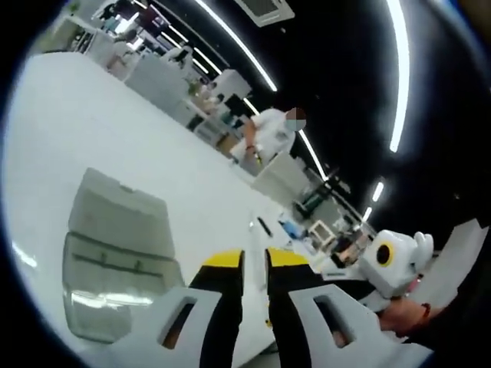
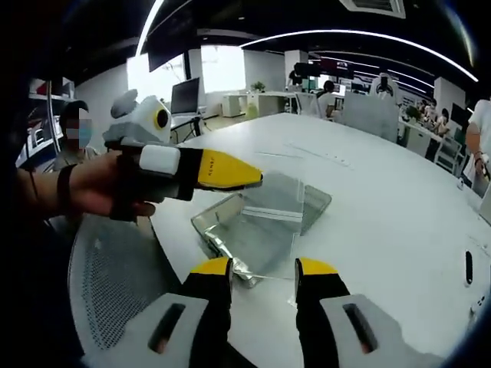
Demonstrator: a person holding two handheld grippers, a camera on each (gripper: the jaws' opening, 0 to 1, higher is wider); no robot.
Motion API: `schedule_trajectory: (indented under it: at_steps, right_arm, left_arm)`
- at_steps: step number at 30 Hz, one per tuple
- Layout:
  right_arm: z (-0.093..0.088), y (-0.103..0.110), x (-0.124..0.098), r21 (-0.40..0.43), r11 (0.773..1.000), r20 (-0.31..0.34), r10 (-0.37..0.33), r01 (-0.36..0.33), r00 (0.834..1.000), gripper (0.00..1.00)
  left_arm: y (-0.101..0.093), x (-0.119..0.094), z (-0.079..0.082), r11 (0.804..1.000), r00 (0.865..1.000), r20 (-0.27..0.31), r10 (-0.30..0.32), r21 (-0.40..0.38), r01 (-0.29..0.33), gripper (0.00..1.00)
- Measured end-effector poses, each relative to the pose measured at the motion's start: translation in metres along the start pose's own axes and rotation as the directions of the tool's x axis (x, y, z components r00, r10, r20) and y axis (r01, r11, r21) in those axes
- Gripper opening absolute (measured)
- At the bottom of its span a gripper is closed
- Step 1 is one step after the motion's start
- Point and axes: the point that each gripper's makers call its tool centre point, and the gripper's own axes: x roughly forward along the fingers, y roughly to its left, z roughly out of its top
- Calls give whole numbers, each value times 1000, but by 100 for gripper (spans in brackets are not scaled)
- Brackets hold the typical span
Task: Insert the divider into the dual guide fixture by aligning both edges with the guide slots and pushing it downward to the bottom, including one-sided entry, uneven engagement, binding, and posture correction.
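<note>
Divider not yet seated in the guide fixture, both grippers off it

The clear divider (image 2: pixel 270 201) stands upright in the transparent guide fixture (image 2: pixel 230 230) on the white tabletop (image 2: pixel 383 199). Right gripper (image 2: pixel 262 270) waits just short of the fixture, fingers parted, holding nothing; left gripper (image 2: pixel 230 175) hovers beside the divider, fingers nearly together, empty. Best move, I'd say: grip both top corners, level it, press evenly.
</note>
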Motion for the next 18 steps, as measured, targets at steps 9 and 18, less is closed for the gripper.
schedule_trajectory:
  at_steps: [9,18]
  right_arm:
    - [-2,3,1,-23,1000,-12,13,-14,1000,28]
    - [-1,3,3,-38,999,-15,36,-37,999,29]
  left_arm:
    - [7,-3,-3,999,1000,-3,12,-30,-12,0]
    - [3,-5,-2,997,1000,-9,-19,-76,18,0]
